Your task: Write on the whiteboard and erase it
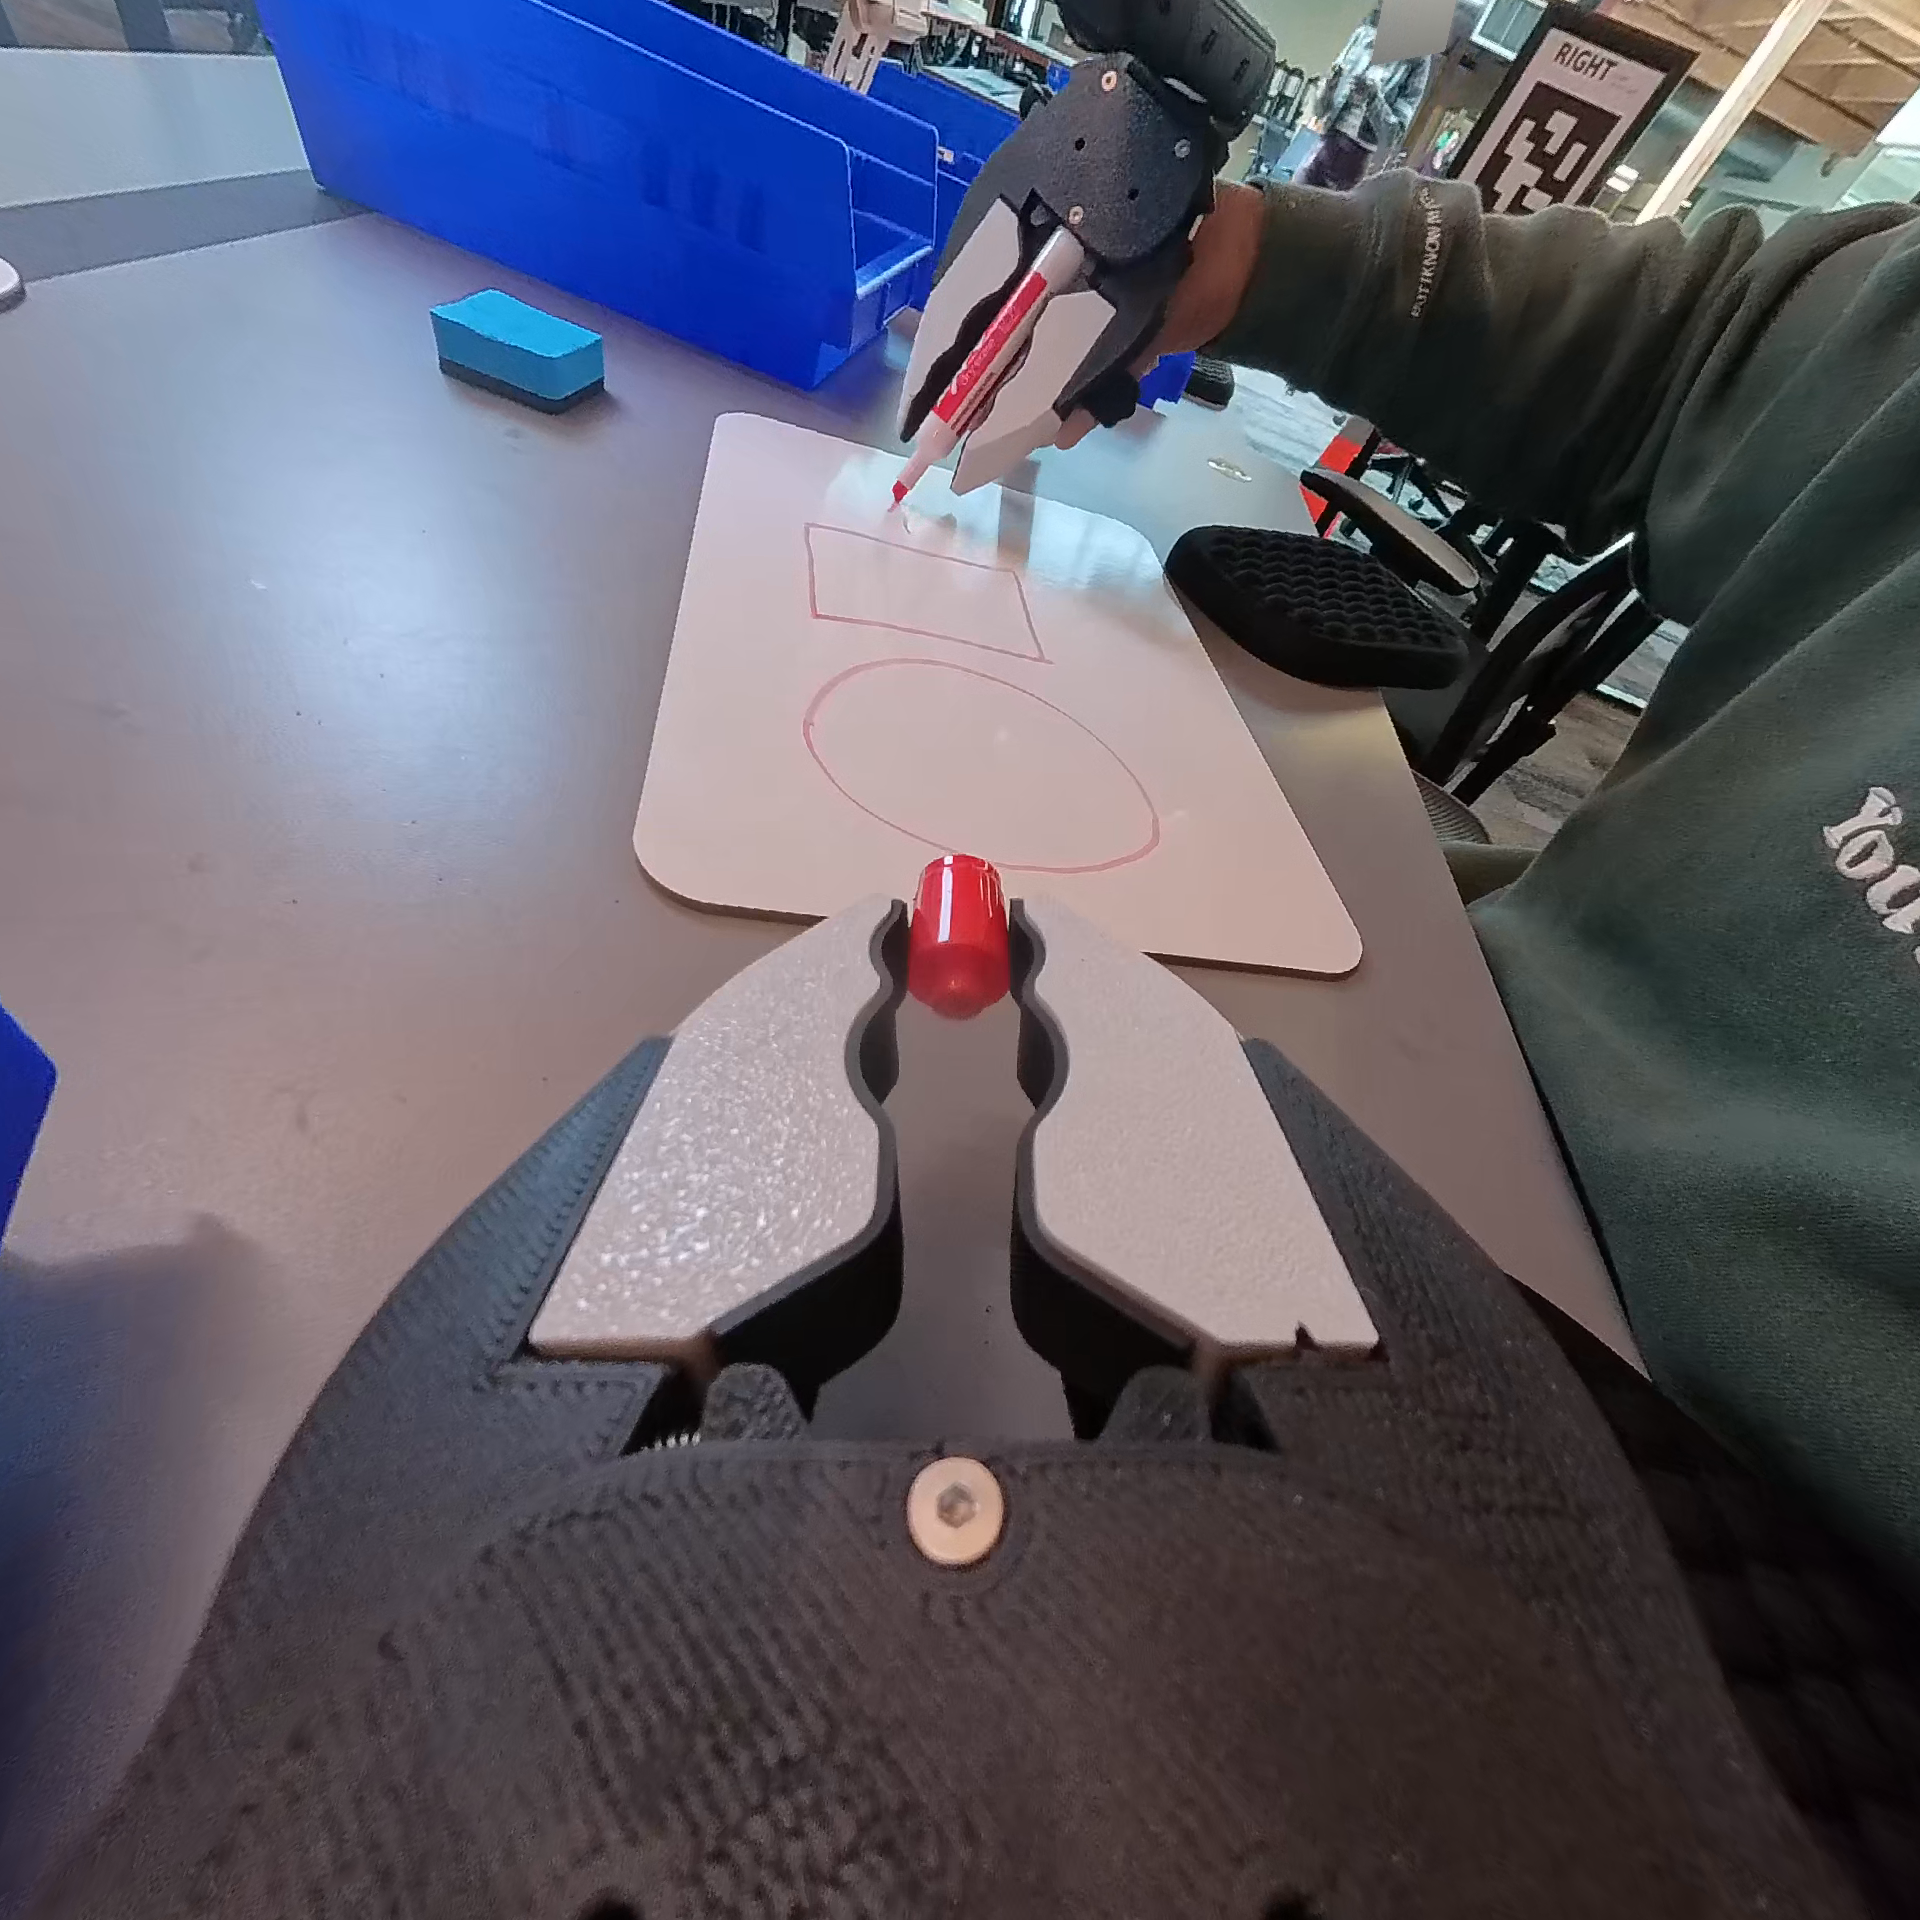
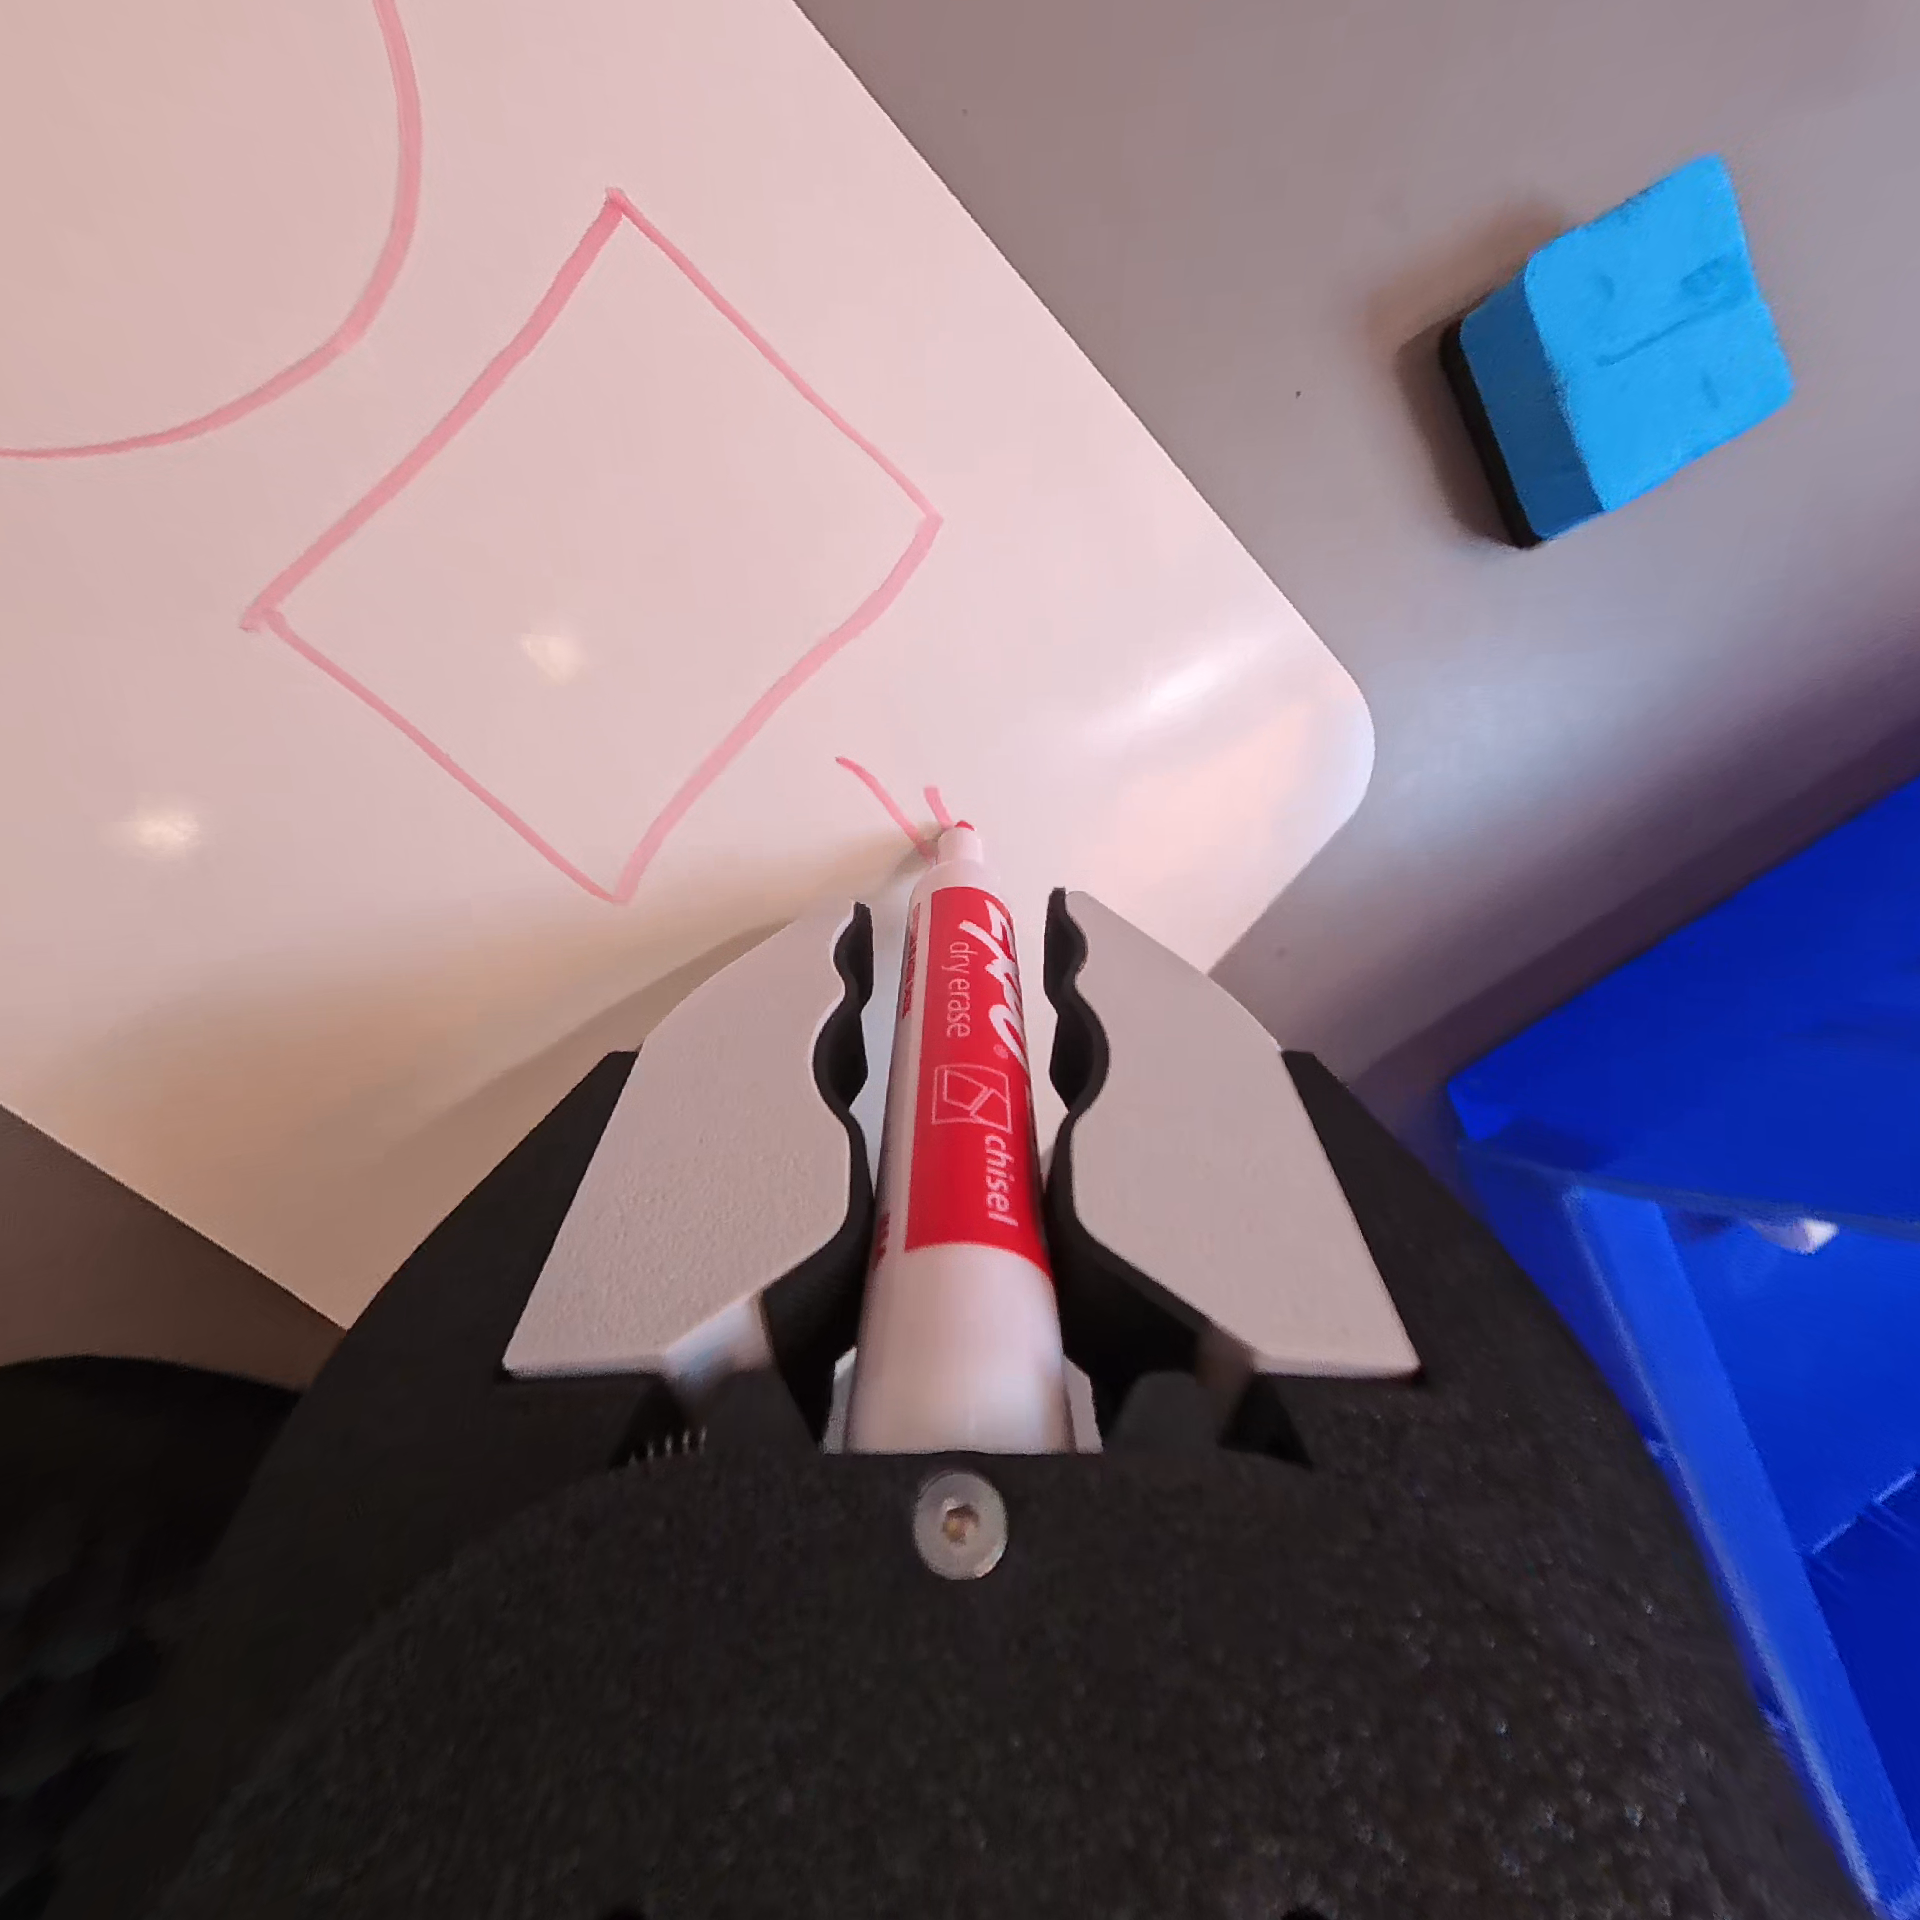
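Right wrist view: red-and-white marker [image 2: 961, 1081] clamped in right tongs [image 2: 956, 914], tip on whiteboard [image 2: 1143, 665].

Workshop or lab floor, open-plan. Landmark: grey table [image 1: 312, 727]. On its far side, blue bins [image 1: 623, 177] in a row. Past its right edge, black mesh chairs [image 1: 1392, 530]. Further behind the table, a board with a black-and-white marker pattern [image 1: 1569, 125], exposed ceiling beams [image 1: 1756, 94], more benches with equipment, too blurred to identify.
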